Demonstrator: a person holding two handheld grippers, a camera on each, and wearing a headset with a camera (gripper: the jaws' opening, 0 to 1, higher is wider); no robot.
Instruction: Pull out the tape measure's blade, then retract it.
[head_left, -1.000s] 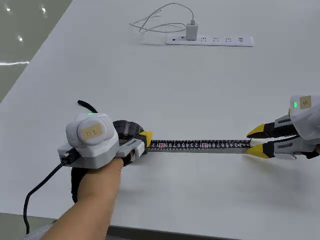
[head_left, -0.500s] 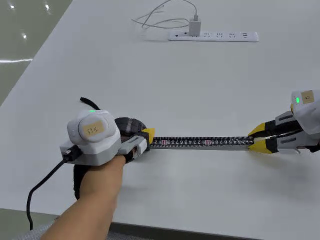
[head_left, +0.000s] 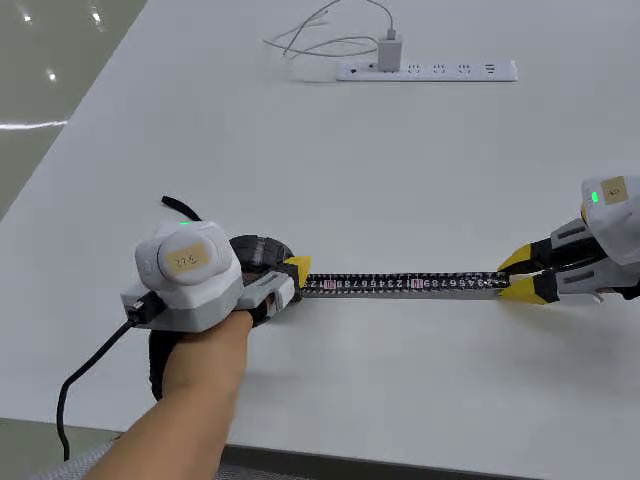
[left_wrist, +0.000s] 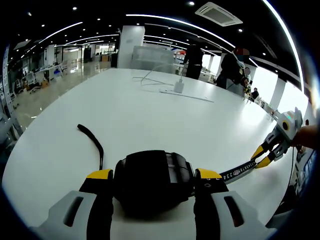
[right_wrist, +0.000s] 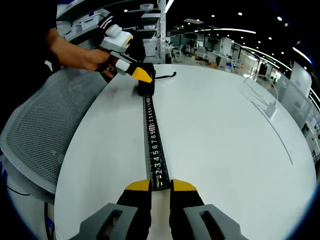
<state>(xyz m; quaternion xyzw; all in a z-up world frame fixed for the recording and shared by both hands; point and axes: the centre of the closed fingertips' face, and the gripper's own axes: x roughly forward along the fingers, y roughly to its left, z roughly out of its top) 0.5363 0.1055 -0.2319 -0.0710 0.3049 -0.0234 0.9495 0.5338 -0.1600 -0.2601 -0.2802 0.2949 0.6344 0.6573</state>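
Note:
The black tape measure case lies on the white table, and my left gripper is shut on it. In the left gripper view the case sits between the yellow-tipped jaws of the left gripper. The dark blade runs flat along the table to the right. My right gripper is shut on the blade's end. In the right gripper view the blade reaches from the right gripper to the case, held by the left gripper.
A white power strip with a plugged charger and a looped white cable lies at the table's far side. The case's black wrist strap trails behind it. The table's near edge runs just below my left arm. A grey mesh chair stands beside the table.
The right gripper's jaws have narrowed onto the blade's end. The blade's drawn length looks about the same. The left gripper holds the case still.

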